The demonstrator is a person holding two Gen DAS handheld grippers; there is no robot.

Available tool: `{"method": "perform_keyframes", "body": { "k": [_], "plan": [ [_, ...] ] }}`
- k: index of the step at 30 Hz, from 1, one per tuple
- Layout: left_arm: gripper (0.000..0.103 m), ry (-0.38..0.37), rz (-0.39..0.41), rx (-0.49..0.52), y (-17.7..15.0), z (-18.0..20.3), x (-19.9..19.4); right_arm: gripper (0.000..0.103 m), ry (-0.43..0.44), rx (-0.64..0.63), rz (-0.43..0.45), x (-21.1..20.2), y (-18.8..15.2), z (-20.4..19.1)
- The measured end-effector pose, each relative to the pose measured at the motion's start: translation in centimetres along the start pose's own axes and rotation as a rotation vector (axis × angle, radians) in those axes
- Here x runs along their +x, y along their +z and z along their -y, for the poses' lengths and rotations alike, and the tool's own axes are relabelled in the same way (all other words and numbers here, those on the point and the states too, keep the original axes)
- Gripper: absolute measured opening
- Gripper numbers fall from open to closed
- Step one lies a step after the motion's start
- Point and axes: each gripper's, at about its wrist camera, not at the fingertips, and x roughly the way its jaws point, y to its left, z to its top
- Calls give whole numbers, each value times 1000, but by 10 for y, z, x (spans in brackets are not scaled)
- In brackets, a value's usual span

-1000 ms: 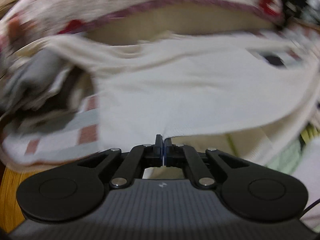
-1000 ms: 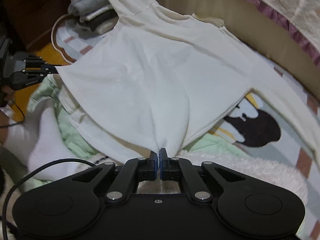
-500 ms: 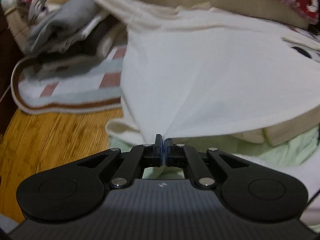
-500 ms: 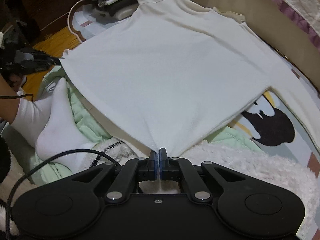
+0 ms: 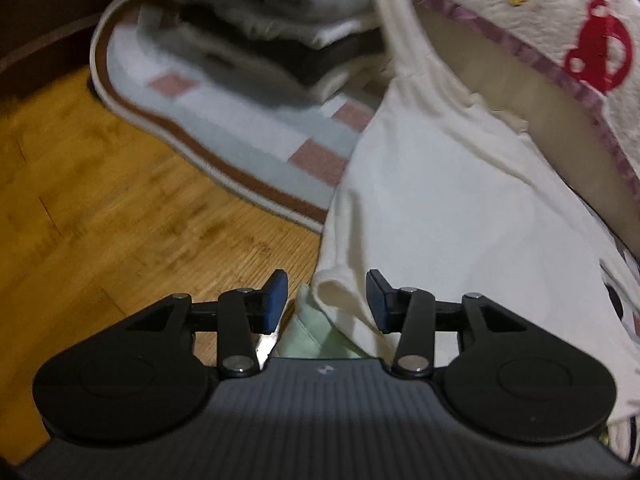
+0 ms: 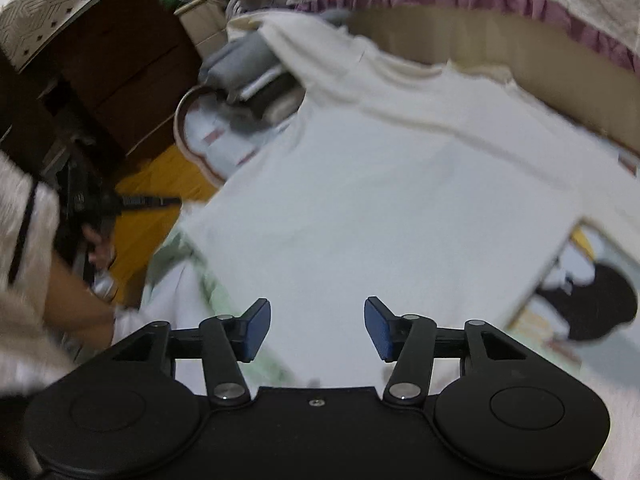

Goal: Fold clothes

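On the rug (image 5: 248,136) the shirt (image 6: 380,208) lies spread, both tongs (image 5: 322,300) (image 6: 317,328) having just let go, apart, ready for folding.

Below my spread jaws the cream long-sleeved top (image 6: 384,216) lies flat, one sleeve draped over the folded clothes pile (image 5: 280,36).

Motion blur smears the stack of folded clothes (image 5: 276,36) in both views. The cream shirt (image 6: 380,216) hides most of the rug (image 5: 240,128) and runs past the right edge. The person's arm (image 6: 64,296) is blurred.
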Motion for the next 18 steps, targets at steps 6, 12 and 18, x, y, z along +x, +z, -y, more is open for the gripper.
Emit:
{"method": "perform_keyframes", "body": {
  "k": [6,12,18],
  "plan": [
    [3,4,-14,-1,-7,7,24,61,-21,-97,23,34,54,-28],
    [4,32,148,-134,-5,-20,-34,62,-11,-212,-40,81,83,-38],
    [5,134,96,-151,-17,-31,-1,62,17,-204,-153,122,62,-35]
  ]
}}
